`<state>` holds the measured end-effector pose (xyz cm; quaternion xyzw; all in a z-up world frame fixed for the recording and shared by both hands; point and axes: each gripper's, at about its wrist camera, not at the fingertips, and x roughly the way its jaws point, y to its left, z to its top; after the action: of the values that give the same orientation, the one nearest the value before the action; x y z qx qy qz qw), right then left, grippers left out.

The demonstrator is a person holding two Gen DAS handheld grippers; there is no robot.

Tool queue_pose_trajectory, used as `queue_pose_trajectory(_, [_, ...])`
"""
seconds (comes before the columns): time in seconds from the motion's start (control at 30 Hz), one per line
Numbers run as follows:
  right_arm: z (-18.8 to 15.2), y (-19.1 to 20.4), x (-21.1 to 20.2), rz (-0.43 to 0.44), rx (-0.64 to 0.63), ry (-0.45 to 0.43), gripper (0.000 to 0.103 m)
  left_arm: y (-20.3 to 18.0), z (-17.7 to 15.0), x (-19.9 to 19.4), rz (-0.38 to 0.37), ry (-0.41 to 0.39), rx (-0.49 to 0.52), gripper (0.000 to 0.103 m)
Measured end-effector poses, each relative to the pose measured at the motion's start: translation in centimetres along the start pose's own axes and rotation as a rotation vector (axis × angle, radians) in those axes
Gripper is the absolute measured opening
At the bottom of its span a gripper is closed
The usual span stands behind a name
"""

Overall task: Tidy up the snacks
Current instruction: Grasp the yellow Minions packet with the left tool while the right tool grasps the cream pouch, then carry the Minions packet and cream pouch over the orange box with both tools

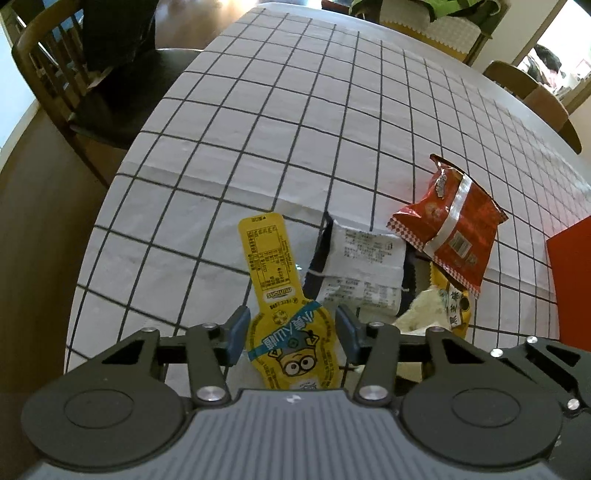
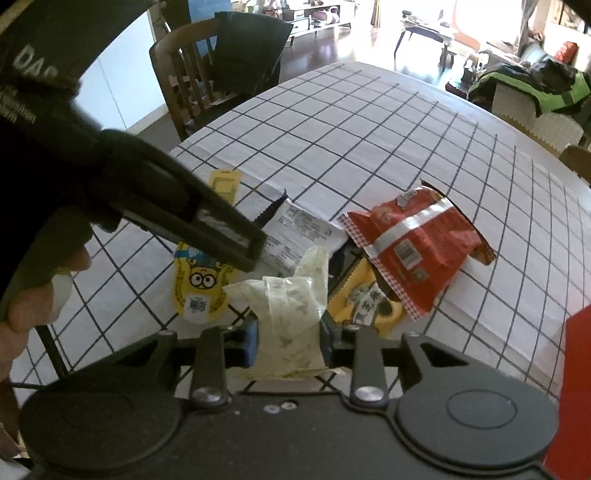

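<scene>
Snacks lie heaped on the table (image 1: 258, 110); we've sorted none. Our left claw (image 1: 291, 332) straddles the yellow pouch (image 1: 284, 332), pads not yet pressing; our right claw (image 2: 288, 339) pinches the white packet (image 2: 288, 314). The red bag (image 2: 410, 243) and others wait.

Both fisheye views bend straight grid lines on the bench (image 1: 332, 110) into curves, most strongly near the edges. Daylight floods in from the far side of the room; in the right wrist view a window area (image 2: 417, 22) is blown out to white and glares off the dark floor. The bench top is bright and evenly lit, with soft, short shadows under the snack packets (image 1: 447, 221). The near device bodies look dark. A hand (image 2: 33, 295) at the left edge is blurred.
</scene>
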<state>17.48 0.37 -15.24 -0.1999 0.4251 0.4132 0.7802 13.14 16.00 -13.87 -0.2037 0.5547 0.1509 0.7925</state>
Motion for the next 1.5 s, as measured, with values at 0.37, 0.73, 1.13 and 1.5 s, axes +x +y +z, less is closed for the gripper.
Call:
queue_pose_trajectory(0.37, [-1.7, -1.8, -3.3, 0.035, 0.109, -0.051, 0.030, 0.8, -1.9, -2.8, -0.036, -0.022, 0.003, 0.050])
queue_pose_trajectory(0.73, [-3.4, -6.0, -8.8, 0.050, 0.252, -0.152, 0.030, -1.7, -3.5, -6.4, -0.066, -0.078, 0.087, 0.050])
queue_pose_trajectory(1.13, [-6.1, -12.3, -14.4, -0.026, 0.345, -0.221, 0.030, -11.4, -3.3, -9.8, -0.174, -0.132, 0.250, 0.050])
queue_pose_trajectory(1.5, [-9.4, -20.1, -19.0, -0.126, 0.434, -0.287, 0.030, -22.7, -3.6, -11.0, -0.279, -0.148, 0.400, 0.050])
